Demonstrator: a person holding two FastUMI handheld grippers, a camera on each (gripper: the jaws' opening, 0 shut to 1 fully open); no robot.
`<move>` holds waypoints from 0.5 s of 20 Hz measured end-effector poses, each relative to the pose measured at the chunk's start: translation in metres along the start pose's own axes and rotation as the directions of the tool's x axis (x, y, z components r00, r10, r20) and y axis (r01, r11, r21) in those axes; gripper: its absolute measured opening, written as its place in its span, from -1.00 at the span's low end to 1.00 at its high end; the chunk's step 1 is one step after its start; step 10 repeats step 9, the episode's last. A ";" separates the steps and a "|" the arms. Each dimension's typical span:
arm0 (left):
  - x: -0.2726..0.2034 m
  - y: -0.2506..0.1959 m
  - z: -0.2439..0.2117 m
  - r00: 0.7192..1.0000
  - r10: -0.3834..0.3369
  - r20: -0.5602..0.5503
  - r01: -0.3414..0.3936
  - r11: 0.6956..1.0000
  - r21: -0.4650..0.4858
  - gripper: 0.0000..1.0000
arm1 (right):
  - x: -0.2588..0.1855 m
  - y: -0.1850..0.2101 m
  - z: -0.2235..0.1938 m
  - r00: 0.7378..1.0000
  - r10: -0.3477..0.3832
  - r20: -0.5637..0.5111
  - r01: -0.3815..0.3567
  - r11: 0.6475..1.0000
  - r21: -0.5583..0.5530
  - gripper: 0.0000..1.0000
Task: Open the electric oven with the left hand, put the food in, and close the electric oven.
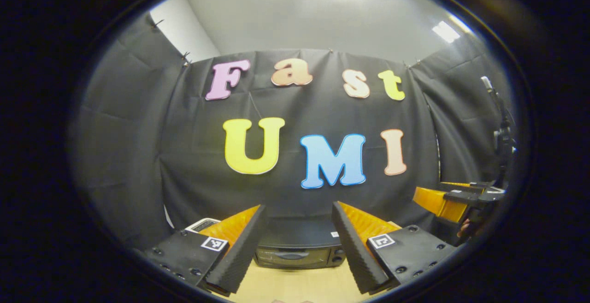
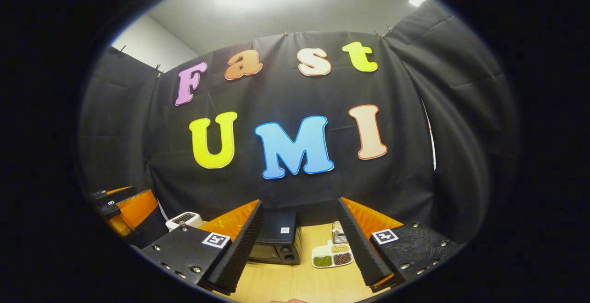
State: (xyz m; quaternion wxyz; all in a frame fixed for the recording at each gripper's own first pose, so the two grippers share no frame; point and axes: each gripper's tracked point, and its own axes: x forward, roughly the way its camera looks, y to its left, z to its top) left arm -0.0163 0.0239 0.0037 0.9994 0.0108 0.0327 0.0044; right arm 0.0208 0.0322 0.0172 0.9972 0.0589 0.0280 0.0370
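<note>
Both tongs are held up above the table (image 2: 295, 280), pointing at the booth's back wall; the left tongs (image 1: 298, 247) stand spread wide with nothing between the fingers, and the right tongs (image 2: 299, 247) are spread just as wide and likewise hold nothing. The electric oven (image 1: 298, 250) sits on the pale wooden table against the black cloth, its door shut; in the left gripper view it lies straight ahead, framed between the two fingers, with its handle across the front and knobs at its right side. In the right gripper view the same oven appears a little left of centre, seen from its right-hand corner. Just beside it on the table, to its right, rests a white divided tray (image 2: 332, 255) with the food in its compartments, one green heap, one dark reddish and one pale; the tray is apart from the oven, not touching it. Behind the tray stands a small container (image 2: 339, 233), too small to make out. A white appliance (image 2: 183, 220) sits to the left of the oven.
</note>
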 end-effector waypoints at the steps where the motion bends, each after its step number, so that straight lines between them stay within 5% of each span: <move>1: 0.001 0.001 -0.001 1.000 -0.003 -0.004 0.003 1.000 0.005 0.86 | 0.002 0.006 -0.001 1.000 0.012 0.004 -0.011 1.000 -0.003 0.93; 10: -0.006 0.035 -0.010 1.000 0.003 -0.026 -0.004 1.000 -0.021 0.99 | 0.000 0.026 -0.005 1.000 -0.008 0.004 0.008 0.999 -0.037 0.92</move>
